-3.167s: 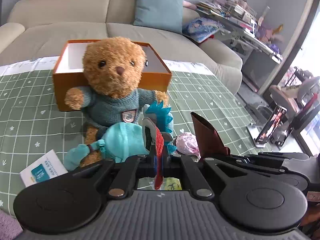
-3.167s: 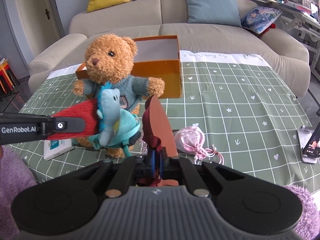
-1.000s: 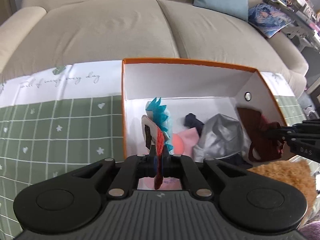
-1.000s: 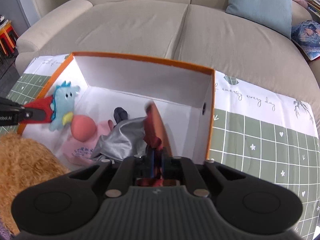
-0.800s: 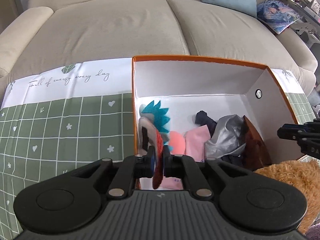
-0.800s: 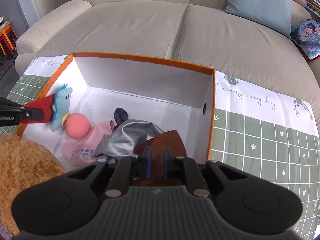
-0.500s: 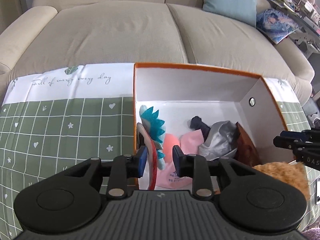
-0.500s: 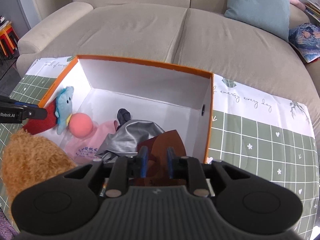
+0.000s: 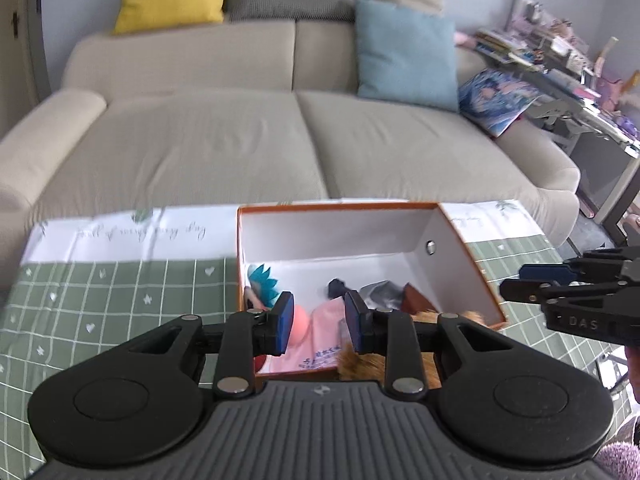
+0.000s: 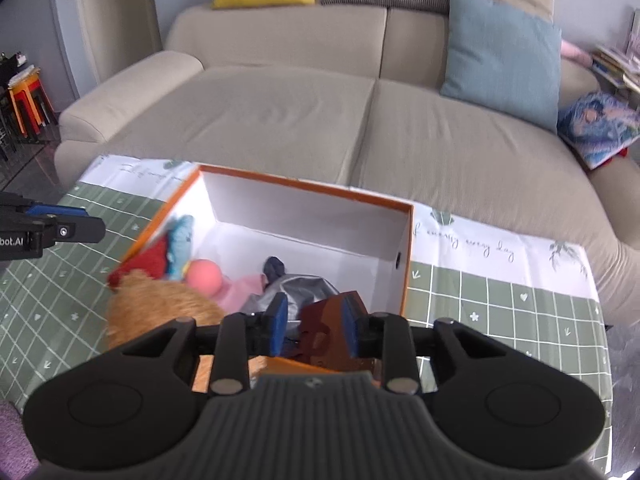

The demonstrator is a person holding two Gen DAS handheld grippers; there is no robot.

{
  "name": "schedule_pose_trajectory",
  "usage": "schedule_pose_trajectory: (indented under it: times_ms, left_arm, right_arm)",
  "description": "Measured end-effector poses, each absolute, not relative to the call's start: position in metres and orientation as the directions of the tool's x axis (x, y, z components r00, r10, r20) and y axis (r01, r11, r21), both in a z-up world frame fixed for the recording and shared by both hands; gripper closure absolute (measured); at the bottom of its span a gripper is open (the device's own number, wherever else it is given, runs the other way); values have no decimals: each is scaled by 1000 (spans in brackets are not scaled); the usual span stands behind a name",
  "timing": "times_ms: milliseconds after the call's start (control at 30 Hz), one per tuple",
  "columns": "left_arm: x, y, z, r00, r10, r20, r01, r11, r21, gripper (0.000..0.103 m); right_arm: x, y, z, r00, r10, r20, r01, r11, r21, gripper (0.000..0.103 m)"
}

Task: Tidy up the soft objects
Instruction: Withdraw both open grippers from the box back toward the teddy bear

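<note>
The right gripper, seen side-on at the edge of the left wrist view, carries the white letters "DAS" on its black body. The left gripper, at the edge of the right wrist view, shows "bot.AI", cut off at the frame edge. The tablecloth has a white border with cursive script; it looks like "every day", the rest too blurred to read. Blue print on the pink cloth is illegible.

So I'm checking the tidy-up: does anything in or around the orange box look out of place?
One thing: the teddy bear is outside the orange box, against its near edge. The blue plush, pink item and silver item lie loosely piled inside.
</note>
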State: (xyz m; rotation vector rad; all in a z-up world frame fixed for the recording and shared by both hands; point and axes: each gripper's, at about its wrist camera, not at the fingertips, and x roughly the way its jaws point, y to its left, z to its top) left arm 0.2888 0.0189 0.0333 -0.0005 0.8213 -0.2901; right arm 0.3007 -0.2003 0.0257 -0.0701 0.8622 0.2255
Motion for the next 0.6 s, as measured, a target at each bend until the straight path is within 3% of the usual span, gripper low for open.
schedule_pose_trajectory:
  times_ms: [300,600]
  left_arm:
    - [218,4,66,716,-292,-633,299,949,-100,70]
    - [155,4,59,747,-339,-572,318,938,-140,70]
  right_arm:
    - [227,-195,65,709,196,-678,-243,970,27,66]
    - [143,-195,63,764,185,-618,-217,976,23,61]
